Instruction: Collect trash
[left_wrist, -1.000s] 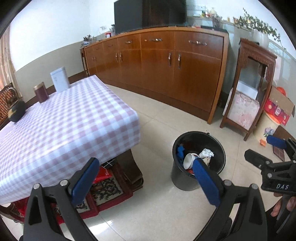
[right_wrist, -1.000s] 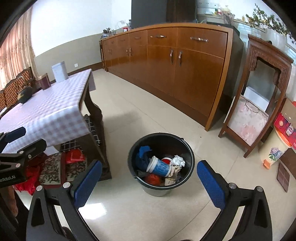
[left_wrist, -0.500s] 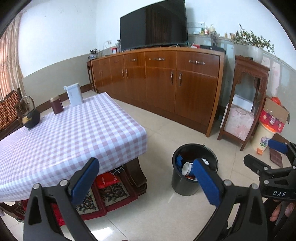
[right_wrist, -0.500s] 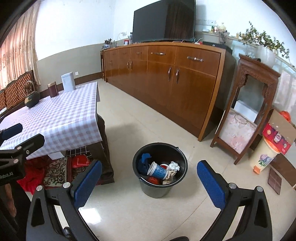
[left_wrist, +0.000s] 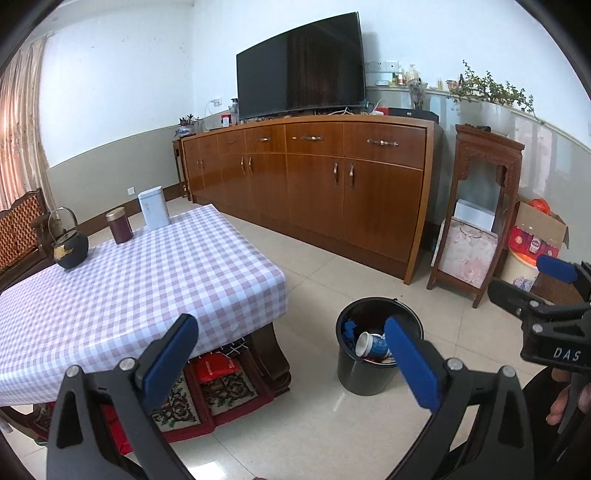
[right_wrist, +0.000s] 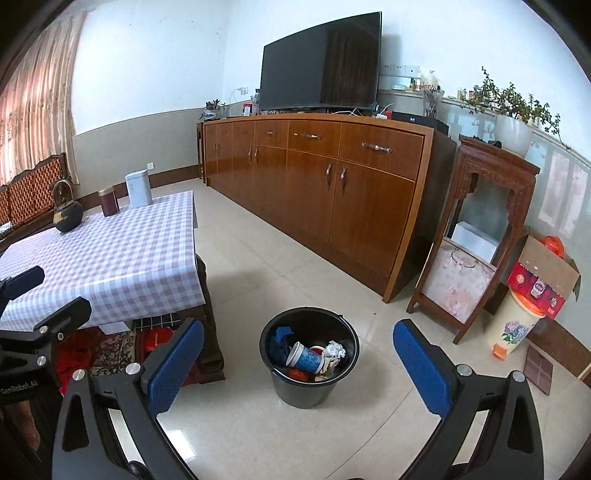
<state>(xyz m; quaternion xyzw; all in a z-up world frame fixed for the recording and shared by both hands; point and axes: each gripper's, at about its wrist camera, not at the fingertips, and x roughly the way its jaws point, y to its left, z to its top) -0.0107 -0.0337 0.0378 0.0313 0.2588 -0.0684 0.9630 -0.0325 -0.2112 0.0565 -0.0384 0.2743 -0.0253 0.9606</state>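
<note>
Both claws held up over the tiled floor, both spread wide, nothing between the pads. Left claw (left_wrist: 291, 354) points toward the worktop corner and the bin; right claw (right_wrist: 299, 363) has the bin framed between its fingers.

Black bin (right_wrist: 309, 384) stands on the floor, just off the corner of the worktop (left_wrist: 147, 273), well apart from both claws. Inside it: a blue-and-white paper cup (right_wrist: 308, 359) lying on its side, a crumpled white tissue (right_wrist: 335, 349) beside the cup, blue wrapper (right_wrist: 280, 334) against the left wall, something red (right_wrist: 297, 373) at the bottom. In the left wrist view the bin (left_wrist: 364, 376) is partly hidden behind the right finger of the left claw; cup mouth (left_wrist: 365, 343) visible.

Worktop has a pink-white checked cloth; on its far end a black kettle (left_wrist: 69, 251), a dark red tin (left_wrist: 119, 226) and a white box (left_wrist: 154, 208). No loose trash visible on the cloth.

Long wooden cabinet (left_wrist: 314, 184) along the wall with a TV (left_wrist: 301, 66) on top. Carved wooden stand (right_wrist: 476, 236) to the right of it.
</note>
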